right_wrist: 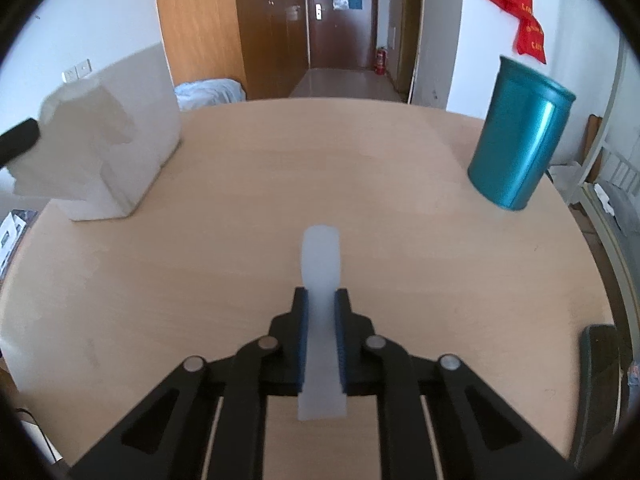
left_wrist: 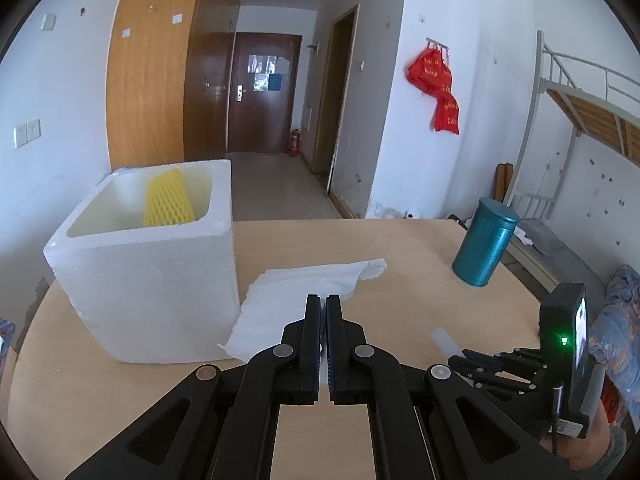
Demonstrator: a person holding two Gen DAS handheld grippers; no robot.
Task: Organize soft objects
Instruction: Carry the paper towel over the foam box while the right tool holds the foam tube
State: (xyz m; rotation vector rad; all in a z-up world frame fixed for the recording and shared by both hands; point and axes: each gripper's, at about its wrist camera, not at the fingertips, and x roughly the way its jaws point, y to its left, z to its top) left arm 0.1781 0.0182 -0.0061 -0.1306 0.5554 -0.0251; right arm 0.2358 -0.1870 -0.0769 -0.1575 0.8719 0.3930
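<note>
Two grippers clenched: right gripper (right_wrist: 322, 300) grasps translucent white soft strip (right_wrist: 321, 258), left gripper (left_wrist: 323, 305) pinches thin white tissue sheet (left_wrist: 304, 280); next, likely carry to white foam box (left_wrist: 152, 280) at desk's left edge.

Yellow foam net (left_wrist: 169, 201) stands tilted inside the white foam box (left_wrist: 152, 280) at the table's left. White tissue (left_wrist: 296, 300) is pinched in the left gripper (left_wrist: 323, 304), while a translucent white strip (right_wrist: 321, 280) pokes forward from the right gripper (right_wrist: 321, 300).
</note>
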